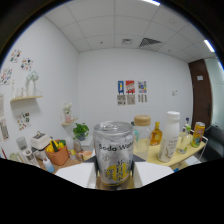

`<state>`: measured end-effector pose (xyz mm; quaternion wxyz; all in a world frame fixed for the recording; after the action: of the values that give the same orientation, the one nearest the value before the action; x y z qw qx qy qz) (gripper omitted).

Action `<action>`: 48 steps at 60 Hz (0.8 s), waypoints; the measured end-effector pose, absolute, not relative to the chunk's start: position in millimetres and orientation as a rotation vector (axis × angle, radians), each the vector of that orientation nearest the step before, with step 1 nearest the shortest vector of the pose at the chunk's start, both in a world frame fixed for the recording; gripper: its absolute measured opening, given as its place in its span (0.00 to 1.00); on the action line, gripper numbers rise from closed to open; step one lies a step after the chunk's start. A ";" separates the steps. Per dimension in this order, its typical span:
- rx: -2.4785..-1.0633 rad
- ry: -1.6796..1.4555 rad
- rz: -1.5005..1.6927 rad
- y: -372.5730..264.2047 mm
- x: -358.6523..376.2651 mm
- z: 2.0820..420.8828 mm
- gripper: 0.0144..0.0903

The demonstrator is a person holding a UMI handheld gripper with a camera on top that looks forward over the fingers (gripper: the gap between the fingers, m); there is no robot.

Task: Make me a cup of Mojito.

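A silver can labelled Soda Water point(114, 154), with yellow print low on its side, stands upright very close in front of me, right where my fingers reach. Its top rim shows and its base is cut off by the dark band that covers the bottom of the view. That band also hides my gripper's fingers, so their hold on the can does not show. A white surface point(75, 175) lies on either side of the can.
Beyond the can to the right, a pale yellow table point(186, 156) carries a lidded jar point(142, 134), an amber bottle point(156, 134), a tall white bottle point(169, 136) and a yellow can point(198, 134). To the left are an orange basket point(57, 152) and a potted plant point(80, 132).
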<state>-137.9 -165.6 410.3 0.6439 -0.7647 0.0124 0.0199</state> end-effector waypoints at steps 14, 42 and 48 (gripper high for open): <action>-1.769 0.067 0.028 -219.2 -96.9 359.8 0.49; -1.908 0.199 0.251 -226.8 -60.1 190.0 0.49; -1.912 0.317 0.411 -223.5 -61.5 181.1 0.49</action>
<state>-61.5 -223.5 181.1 0.5483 -0.8071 0.1338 0.1735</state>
